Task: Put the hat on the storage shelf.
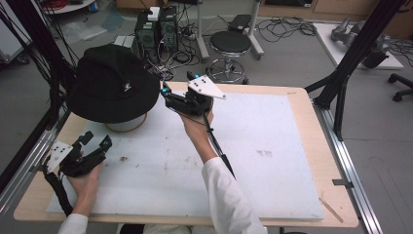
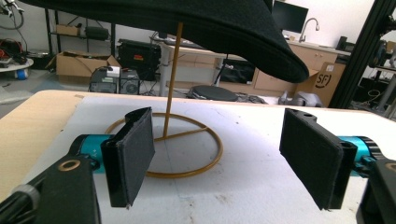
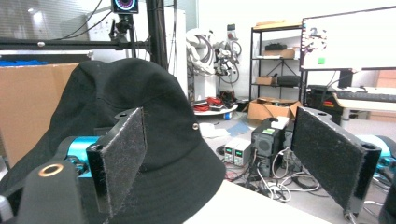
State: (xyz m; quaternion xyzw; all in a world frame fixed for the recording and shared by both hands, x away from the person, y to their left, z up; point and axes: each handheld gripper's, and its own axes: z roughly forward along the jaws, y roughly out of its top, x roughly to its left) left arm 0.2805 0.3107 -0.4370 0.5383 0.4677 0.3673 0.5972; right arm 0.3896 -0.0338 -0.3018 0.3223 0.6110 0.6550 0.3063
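A black bucket hat (image 1: 113, 82) rests on a gold wire stand (image 2: 173, 135) at the back left of the table; its brim (image 2: 219, 32) overhangs the stand's ring base. My left gripper (image 1: 95, 140) lies low near the left front, open, aimed at the stand's base, its black pads (image 2: 133, 154) well apart with nothing between them. My right gripper (image 1: 165, 93) is held up just right of the hat's brim, open, facing the hat's crown (image 3: 140, 121). Nothing is between its pads (image 3: 329, 154).
A white mat (image 1: 253, 146) covers most of the wooden table (image 1: 311, 141). A black frame post (image 1: 350, 63) stands at the right back corner. A round stool (image 1: 230, 46) and electronics boxes (image 1: 156, 29) sit on the floor behind.
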